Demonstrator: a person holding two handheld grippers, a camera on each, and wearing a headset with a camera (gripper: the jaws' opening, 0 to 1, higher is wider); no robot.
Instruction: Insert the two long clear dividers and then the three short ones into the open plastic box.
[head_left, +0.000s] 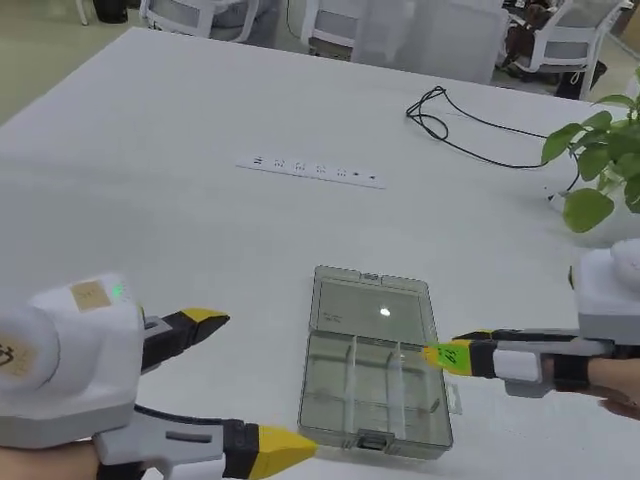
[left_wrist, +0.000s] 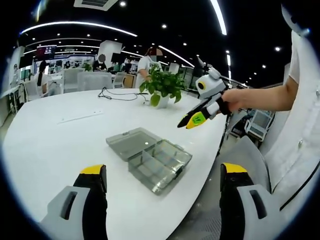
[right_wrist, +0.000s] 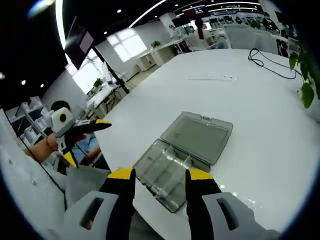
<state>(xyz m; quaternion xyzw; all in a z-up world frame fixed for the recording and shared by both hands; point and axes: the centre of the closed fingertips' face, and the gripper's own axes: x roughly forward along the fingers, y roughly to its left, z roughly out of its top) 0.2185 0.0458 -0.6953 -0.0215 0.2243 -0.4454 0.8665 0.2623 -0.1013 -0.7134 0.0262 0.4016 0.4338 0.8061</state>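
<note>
A broad white table (head_left: 150, 150) stretches across an open-plan office. A white power strip (head_left: 310, 168) lies flat near the table's middle, and a black cable (head_left: 450, 125) loops loosely toward the far right side, well apart from the strip. A leafy green plant (head_left: 600, 160) stands at the right edge, in what appears to be a white pot (left_wrist: 162, 101). Office chairs (head_left: 560, 45) with pale frames line the far side of the table. Long strip lights (left_wrist: 217, 15) and small round spots cross the dark ceiling, while more desks and several people occupy the background, too small to make out.
</note>
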